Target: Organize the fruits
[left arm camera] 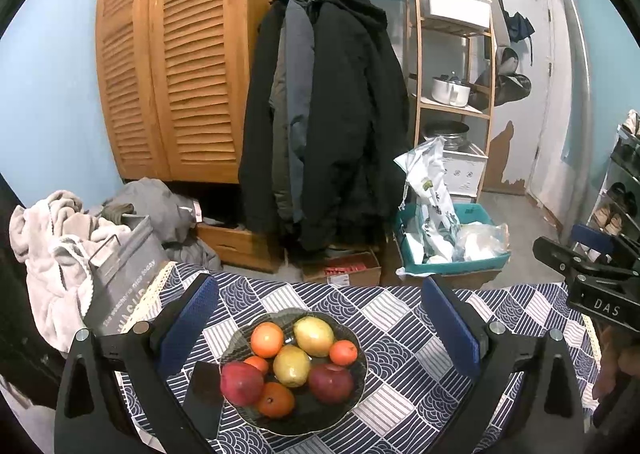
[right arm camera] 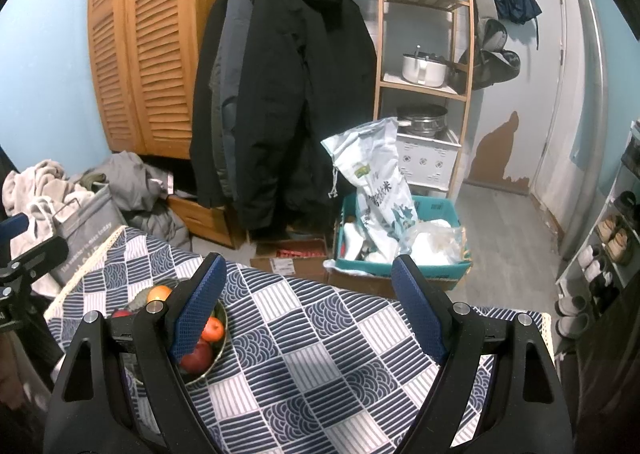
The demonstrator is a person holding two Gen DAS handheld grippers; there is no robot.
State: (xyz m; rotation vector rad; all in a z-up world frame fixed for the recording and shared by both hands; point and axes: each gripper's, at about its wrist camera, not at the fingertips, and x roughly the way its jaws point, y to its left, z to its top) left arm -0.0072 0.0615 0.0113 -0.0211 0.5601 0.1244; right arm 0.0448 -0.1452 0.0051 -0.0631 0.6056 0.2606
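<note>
All the fruit sits piled in the dark bowl, both the left gripper and right gripper spread wide and empty, so it's either sorted or awaiting sorting.

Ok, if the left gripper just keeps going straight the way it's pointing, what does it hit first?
Most likely the fruit in the dark bowl: the open left gripper frames it, the yellow fruit nearest centre. Depth is uncertain.
</note>
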